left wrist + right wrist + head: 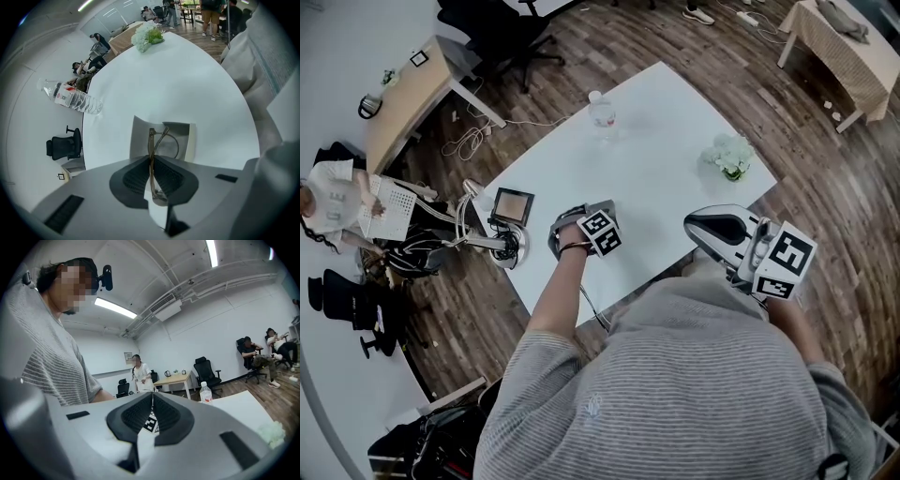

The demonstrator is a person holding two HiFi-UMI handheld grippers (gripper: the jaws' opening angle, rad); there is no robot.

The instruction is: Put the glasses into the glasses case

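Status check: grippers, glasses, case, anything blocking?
Left gripper shut on glasses, over the open glasses case. Right gripper shut, empty, held aside. Bottle and flowers clear of the case.

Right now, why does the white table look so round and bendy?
Left gripper view: a wide-angle lens bulges the table and darkens the corners, yet the glasses look sharp. Right gripper view: ceiling lights glare white. Head view: table edges look straighter.

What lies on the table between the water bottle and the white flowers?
Nothing. In the head view, only bare white table runs between the water bottle and the flowers.
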